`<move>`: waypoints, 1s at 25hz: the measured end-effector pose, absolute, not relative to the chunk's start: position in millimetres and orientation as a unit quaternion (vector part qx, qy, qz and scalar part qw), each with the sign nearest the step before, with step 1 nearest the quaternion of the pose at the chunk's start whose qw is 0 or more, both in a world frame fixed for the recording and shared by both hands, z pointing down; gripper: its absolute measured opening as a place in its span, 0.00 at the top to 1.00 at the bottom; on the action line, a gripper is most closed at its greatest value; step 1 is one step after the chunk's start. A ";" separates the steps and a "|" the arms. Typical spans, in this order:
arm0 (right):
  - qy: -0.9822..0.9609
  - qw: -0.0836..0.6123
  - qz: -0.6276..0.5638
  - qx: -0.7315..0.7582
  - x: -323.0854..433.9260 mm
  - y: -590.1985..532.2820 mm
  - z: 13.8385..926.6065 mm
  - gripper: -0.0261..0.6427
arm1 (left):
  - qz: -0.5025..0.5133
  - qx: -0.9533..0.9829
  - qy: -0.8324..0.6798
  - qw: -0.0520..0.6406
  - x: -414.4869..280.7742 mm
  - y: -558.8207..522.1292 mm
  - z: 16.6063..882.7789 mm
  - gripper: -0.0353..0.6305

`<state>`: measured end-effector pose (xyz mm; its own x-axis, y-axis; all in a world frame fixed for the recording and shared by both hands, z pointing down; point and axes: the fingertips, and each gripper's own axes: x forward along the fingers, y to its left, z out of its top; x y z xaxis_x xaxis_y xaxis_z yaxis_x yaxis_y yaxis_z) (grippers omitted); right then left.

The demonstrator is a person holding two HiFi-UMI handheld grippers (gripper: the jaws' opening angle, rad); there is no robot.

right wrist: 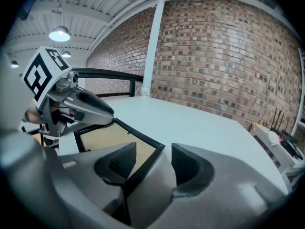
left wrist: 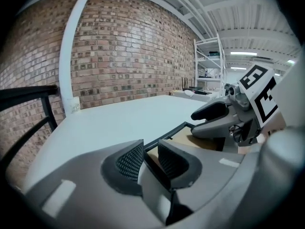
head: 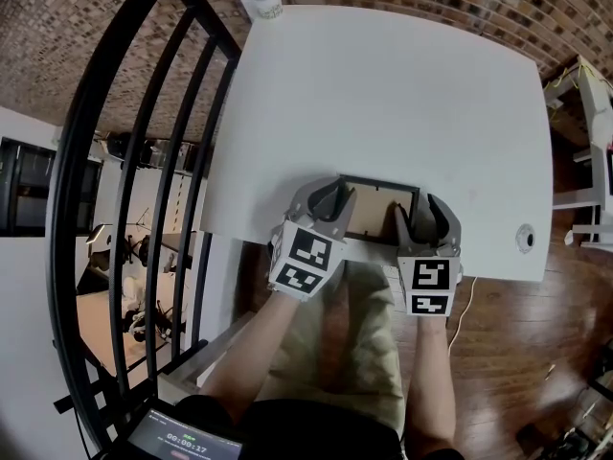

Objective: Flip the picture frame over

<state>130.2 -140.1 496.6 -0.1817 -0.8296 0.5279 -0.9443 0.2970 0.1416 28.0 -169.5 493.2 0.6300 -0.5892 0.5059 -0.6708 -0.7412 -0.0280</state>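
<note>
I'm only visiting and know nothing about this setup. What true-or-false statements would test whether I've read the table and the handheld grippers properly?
1. The picture frame lies with its brown backing facing up. True.
2. The frame sits in the middle of the table. False: it lies close to the table's near edge, right in front of the person.
3. The right gripper has its jaws apart, with the frame's edge between them. True.
4. A paper cup stands on the frame. False: it stands at the table's far corner, well away from the frame.
</note>
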 end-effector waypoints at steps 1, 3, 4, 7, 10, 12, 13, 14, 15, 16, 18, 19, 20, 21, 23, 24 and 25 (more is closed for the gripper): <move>-0.762 0.260 0.109 0.583 130.3 -140.1 496.4 0.65 | 0.234 0.900 -0.356 0.088 25.9 -171.0 490.0 0.81; -0.763 0.253 0.107 0.585 131.3 -140.2 495.0 0.65 | 0.204 0.899 -0.373 0.100 20.3 -175.6 484.2 0.82; -0.764 0.249 0.106 0.586 132.0 -140.1 494.1 0.65 | 0.189 0.897 -0.385 0.105 16.6 -178.5 481.4 0.86; -0.766 0.233 0.104 0.590 134.0 -138.6 490.9 0.65 | 0.144 0.895 -0.406 0.119 7.7 -182.3 472.2 0.95; -0.768 0.183 0.118 0.602 142.9 -139.3 482.7 0.65 | 0.119 0.901 -0.399 0.122 6.7 -180.2 465.7 0.95; -0.765 0.147 0.131 0.613 151.1 -140.2 477.2 0.65 | 0.118 0.908 -0.384 0.120 10.0 -176.3 465.1 0.95; -0.766 0.141 0.132 0.613 152.1 -139.8 476.5 0.66 | 0.120 0.911 -0.377 0.120 11.6 -173.2 465.7 0.95; -0.768 0.145 0.129 0.610 150.6 -138.5 477.3 0.66 | 0.123 0.912 -0.372 0.120 12.2 -169.7 466.5 0.94; -0.771 0.155 0.125 0.605 147.4 -136.7 478.9 0.65 | 0.126 0.913 -0.369 0.122 12.1 -166.0 467.5 0.94; -0.774 0.165 0.121 0.600 143.9 -134.4 480.4 0.65 | 0.128 0.913 -0.367 0.125 11.5 -162.3 468.4 0.94; -0.777 0.173 0.118 0.593 138.1 -128.0 480.2 0.66 | 0.132 0.913 -0.364 0.129 10.0 -155.2 468.9 0.94; -0.778 0.172 0.116 0.593 136.3 -123.7 478.6 0.66 | 0.133 0.913 -0.362 0.129 9.1 -151.5 468.3 0.94; -0.778 0.170 0.114 0.594 134.8 -118.7 476.4 0.67 | 0.134 0.913 -0.362 0.129 7.7 -147.6 467.1 0.94; -0.778 0.170 0.111 0.595 133.2 -113.4 473.8 0.69 | 0.133 0.913 -0.363 0.131 5.5 -143.6 465.5 0.93; -0.778 0.169 0.105 0.596 127.9 -102.2 468.9 0.72 | 0.128 0.911 -0.369 0.136 -1.3 -134.9 461.2 0.93; -0.779 0.170 0.101 0.596 124.6 -97.0 466.5 0.73 | 0.125 0.910 -0.371 0.137 -4.8 -130.4 458.7 0.93; -0.779 0.170 0.097 0.596 121.8 -92.4 463.8 0.74 | 0.121 0.910 -0.372 0.138 -7.4 -126.3 455.8 0.93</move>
